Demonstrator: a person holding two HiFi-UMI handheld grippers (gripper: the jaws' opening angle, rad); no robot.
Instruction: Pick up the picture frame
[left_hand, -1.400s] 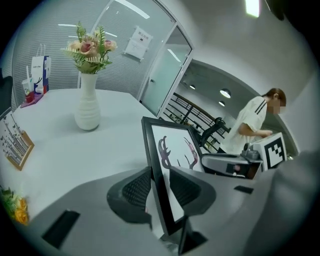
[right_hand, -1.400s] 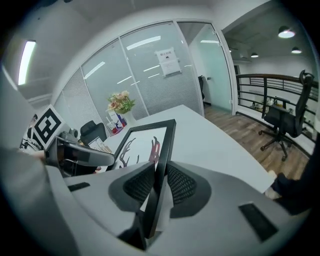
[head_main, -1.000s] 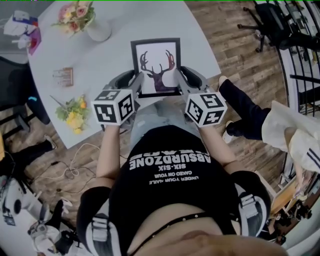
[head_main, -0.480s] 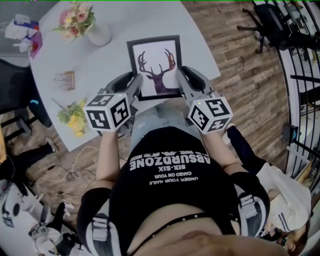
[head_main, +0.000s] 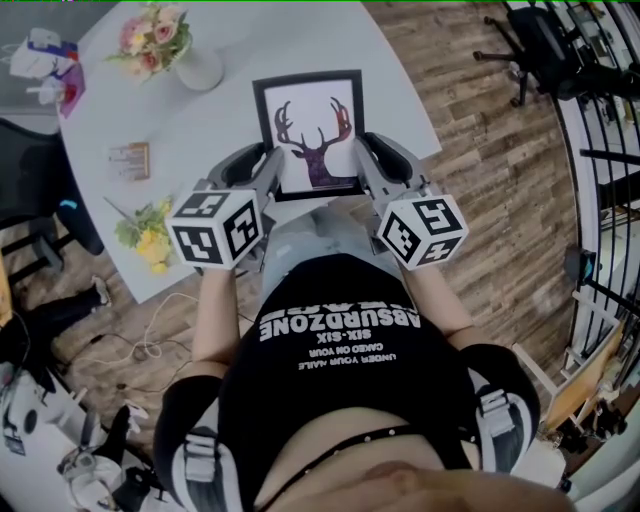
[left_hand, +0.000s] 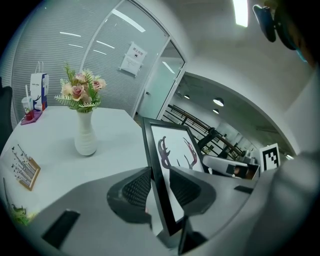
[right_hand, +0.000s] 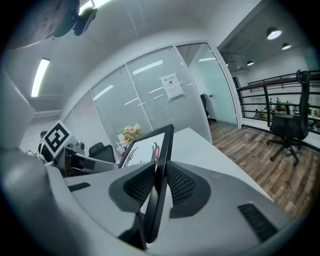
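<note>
Left gripper view shows the left claw (left_hand: 160, 186) squeezing one side edge of the black picture frame with a deer head drawn on white paper (left_hand: 172, 150). One bumpy pad sits on the back and one on the front, and the frame's edge fills the gap between them. In the right gripper view the right claw (right_hand: 159, 182) does the same on the other side edge, with its pads tight on both faces. So the frame sits between the two claws, and its top points away from them. In the head view each claw bites the lower part of the frame, one on each side. In both gripper views the frame leans up, and the white round table (head_main: 230, 120) shows beside and beyond it. I think the frame is off the table now, but only a little, and I cannot see its bottom edge well enough to be sure. The grabbing part is done. What is left is to bring the frame up higher and keep it level so it does not slip. Beyond the left claw's tips a tall white vase of pink flowers (left_hand: 85, 140) stands on the table, well apart from the frame. Out past the left claw's outer side are a small wooden stand (head_main: 128, 160) and a bunch of yellow flowers (head_main: 150, 225), also well apart from it.
</note>
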